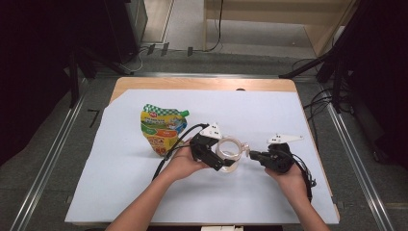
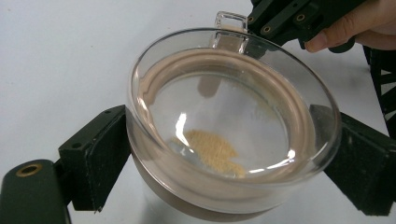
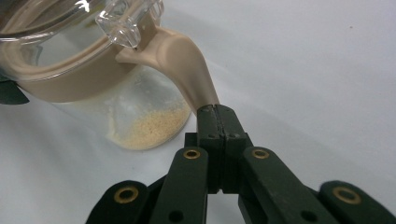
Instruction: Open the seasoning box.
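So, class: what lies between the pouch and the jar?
In the high view, the left gripper and its hand lie between the pouch and the jar.

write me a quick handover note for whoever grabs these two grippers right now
Left gripper: jaws clamped on both sides of the clear jar, just under its lid.
Right gripper: shut on the tip of the jar's beige handle.
The jar sits mid-table on the white sheet, lid on, a little yellowish powder at the bottom.
Refill pouch lies behind the left hand, untouched.
Done: jar secured. Probably left: open the lid, fill from the pouch.
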A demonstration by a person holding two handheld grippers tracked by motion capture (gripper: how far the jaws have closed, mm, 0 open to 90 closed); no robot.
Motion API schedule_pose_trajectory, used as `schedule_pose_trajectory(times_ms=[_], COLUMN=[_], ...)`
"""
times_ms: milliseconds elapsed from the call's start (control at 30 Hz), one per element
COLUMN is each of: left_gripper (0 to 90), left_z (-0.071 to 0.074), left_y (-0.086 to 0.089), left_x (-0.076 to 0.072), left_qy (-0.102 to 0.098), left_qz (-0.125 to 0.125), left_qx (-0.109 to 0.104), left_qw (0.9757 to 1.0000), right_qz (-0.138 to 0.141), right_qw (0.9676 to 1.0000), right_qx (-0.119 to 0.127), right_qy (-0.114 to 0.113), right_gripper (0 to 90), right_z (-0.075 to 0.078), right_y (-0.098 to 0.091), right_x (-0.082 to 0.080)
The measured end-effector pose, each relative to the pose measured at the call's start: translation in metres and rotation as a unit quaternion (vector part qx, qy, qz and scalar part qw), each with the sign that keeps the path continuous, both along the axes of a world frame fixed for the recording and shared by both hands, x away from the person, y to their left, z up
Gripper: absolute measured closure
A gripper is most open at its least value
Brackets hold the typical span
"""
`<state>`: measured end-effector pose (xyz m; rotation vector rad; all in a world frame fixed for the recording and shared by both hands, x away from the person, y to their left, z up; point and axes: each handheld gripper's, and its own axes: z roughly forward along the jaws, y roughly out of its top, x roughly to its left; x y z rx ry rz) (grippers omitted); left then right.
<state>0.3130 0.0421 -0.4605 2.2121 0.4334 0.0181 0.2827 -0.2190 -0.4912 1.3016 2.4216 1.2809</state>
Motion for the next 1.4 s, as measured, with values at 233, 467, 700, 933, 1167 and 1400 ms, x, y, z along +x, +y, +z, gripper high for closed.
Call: schedule_pose_trajectory(times_ms=[233, 467, 700, 933, 1167, 1400], left_gripper=[9.8, 9.4, 8.9, 9.2, 9.2, 14.0], left_z=[0.002, 0.006, 0.008, 0.017, 0.022, 0.027], left_y=[0.001, 0.003, 0.003, 0.004, 0.001, -0.002], left_x=[-0.001, -0.001, 0.001, 0.001, 0.002, -0.002], left_qy=[0.004, -0.001, 0.006, -0.004, -0.008, -0.013], left_qz=[0.003, 0.003, -0.001, -0.002, -0.005, -0.013], left_qx=[0.000, -0.006, -0.004, -0.011, -0.011, -0.010], left_qw=[1.0000, 1.0000, 1.0000, 0.9999, 0.9999, 0.9998], right_qz=[0.000, 0.004, 0.004, 0.007, 0.008, 0.008], right_qw=[1.0000, 1.0000, 1.0000, 1.0000, 0.9999, 0.9999], right_qx=[0.003, 0.001, 0.001, 0.002, -0.002, -0.003], right_qy=[0.000, -0.003, -0.002, -0.004, -0.006, -0.005], right_gripper=[90.0, 90.0, 90.0, 90.0, 90.0, 90.0], right_z=[0.000, 0.000, 0.000, 0.001, 0.001, 0.001], right_y=[0.000, 0.001, 0.001, 0.002, 0.002, 0.002], right_x=[0.000, -0.001, -0.002, -0.002, -0.003, -0.002])
